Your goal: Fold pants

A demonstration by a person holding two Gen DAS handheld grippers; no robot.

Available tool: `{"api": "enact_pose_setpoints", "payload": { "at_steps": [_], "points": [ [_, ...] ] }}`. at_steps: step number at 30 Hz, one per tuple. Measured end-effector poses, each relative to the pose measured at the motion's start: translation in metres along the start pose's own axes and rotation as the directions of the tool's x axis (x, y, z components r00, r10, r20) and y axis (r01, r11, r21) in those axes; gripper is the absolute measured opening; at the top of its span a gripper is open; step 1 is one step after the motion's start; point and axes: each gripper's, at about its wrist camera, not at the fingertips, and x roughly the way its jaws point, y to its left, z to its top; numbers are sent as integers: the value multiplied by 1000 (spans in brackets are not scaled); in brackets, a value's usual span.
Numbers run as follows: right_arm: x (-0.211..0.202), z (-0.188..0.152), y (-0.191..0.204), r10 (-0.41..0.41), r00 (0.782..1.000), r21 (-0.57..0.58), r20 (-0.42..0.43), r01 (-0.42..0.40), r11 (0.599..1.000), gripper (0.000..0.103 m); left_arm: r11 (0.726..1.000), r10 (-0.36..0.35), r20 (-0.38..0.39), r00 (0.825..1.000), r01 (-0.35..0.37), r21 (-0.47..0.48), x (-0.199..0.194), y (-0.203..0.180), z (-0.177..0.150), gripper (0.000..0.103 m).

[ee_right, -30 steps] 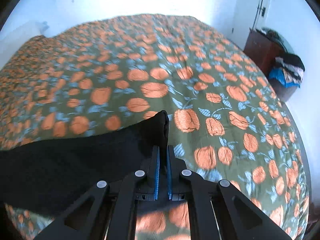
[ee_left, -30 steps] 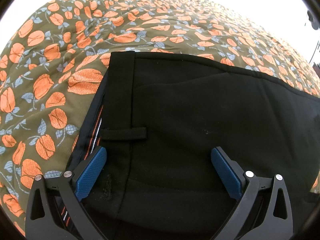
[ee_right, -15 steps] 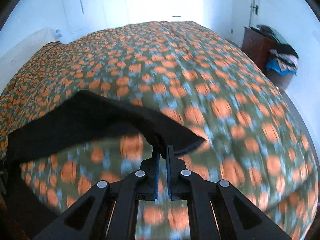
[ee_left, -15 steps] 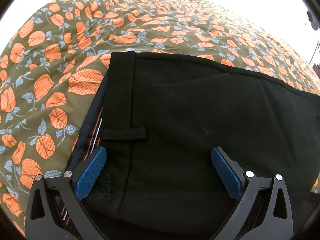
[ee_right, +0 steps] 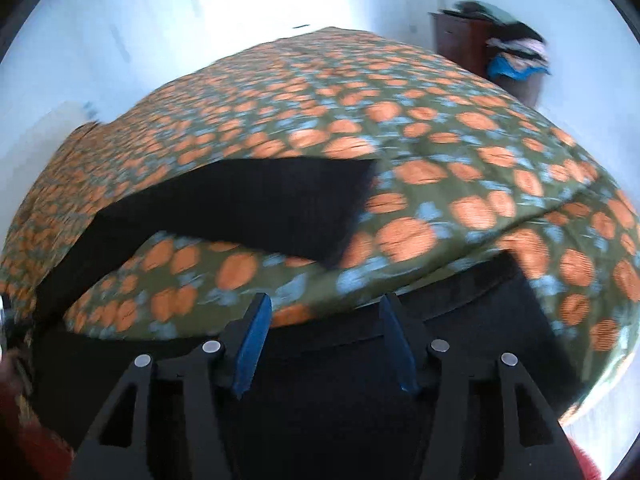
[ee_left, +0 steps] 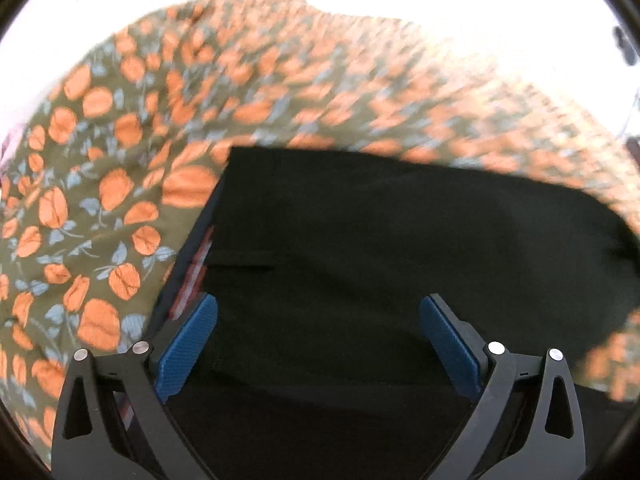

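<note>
Black pants (ee_left: 380, 248) lie on a bed with an olive cover printed with orange flowers (ee_left: 100, 184). In the left wrist view my left gripper (ee_left: 318, 340) is open, its blue pads spread wide just above the waistband end. In the right wrist view my right gripper (ee_right: 326, 340) is open and empty, above dark cloth at the bed's near edge. A pant leg (ee_right: 256, 208) lies ahead of it, its cuff end flat on the cover. Both views are motion-blurred.
White walls stand behind the bed. A dark wooden cabinet (ee_right: 460, 36) with a pile of clothes (ee_right: 516, 56) on it stands at the far right of the right wrist view. The bed's edge (ee_right: 580, 396) curves down at the lower right.
My right gripper let go of the pant leg end and opened; the leg now lies on the cover. My left gripper stayed open and shifted slightly, blurring the view.
</note>
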Motion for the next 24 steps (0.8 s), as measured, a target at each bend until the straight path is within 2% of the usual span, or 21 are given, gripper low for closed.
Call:
{"api": "enact_pose_setpoints", "payload": {
  "at_steps": [3,7,12,14,19,24],
  "points": [
    [5,-9,26,24,1000,-100,3,-23,995,63,998,-64,50,997,64,9,-43,-24,-20,102],
    [12,-18,46,59,998,-140,13,-57,989,64,989,-145,72,987,143,26,-87,-59,-67,102],
    [12,-30,64,75,997,-202,27,-68,977,64,981,-146,85,986,133,144,-97,-83,-101,102],
    [13,-33,67,84,996,-222,24,-77,972,66,981,-105,94,990,87,172,-94,-84,-109,102],
    [17,-39,67,79,997,-220,11,-75,973,66,989,-98,83,992,88,118,-93,-68,-117,102],
    [18,-37,62,75,997,-209,13,-70,975,66,994,-82,95,992,74,85,-95,-60,-113,102]
  ]
}}
